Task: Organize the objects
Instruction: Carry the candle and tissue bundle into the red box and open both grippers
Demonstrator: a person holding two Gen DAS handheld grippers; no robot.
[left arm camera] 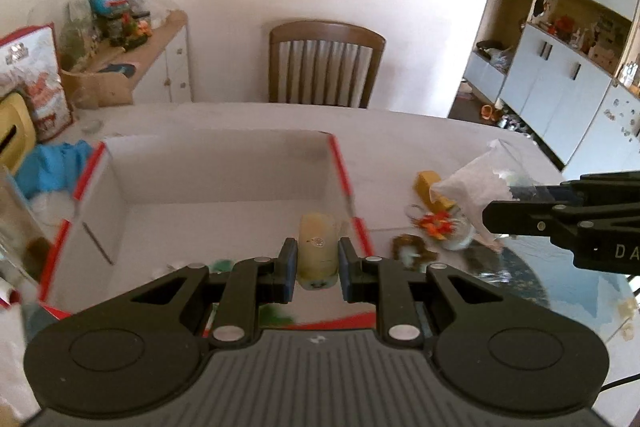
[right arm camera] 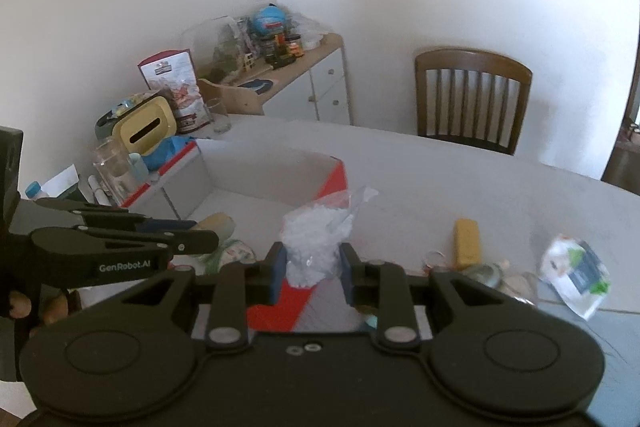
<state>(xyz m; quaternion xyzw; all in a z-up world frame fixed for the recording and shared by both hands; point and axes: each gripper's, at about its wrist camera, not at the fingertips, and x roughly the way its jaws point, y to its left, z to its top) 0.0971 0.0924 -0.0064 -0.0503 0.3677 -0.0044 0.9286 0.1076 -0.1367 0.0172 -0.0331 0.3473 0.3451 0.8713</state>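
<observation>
My left gripper [left arm camera: 318, 261] is shut on a pale cream cylinder [left arm camera: 318, 247], a small bottle, held over the white box with red edges [left arm camera: 224, 183]. My right gripper [right arm camera: 313, 269] is shut on a clear plastic bag of white pellets [right arm camera: 318, 239], above the box's right red corner [right arm camera: 334, 179]. In the left wrist view the right gripper [left arm camera: 516, 205] comes in from the right with the bag [left arm camera: 476, 187]. In the right wrist view the left gripper [right arm camera: 192, 233] reaches in from the left with the cylinder [right arm camera: 216, 223].
Loose items lie on the table right of the box: a yellow block [left arm camera: 430, 189], an orange-flecked glass piece [left arm camera: 440, 227], a brown trinket [left arm camera: 410, 249], a white-and-green packet [right arm camera: 576, 273]. A blue cloth [left arm camera: 52, 167], glasses and a yellow container [right arm camera: 144, 131] crowd the left. A wooden chair [left arm camera: 326, 63] stands beyond.
</observation>
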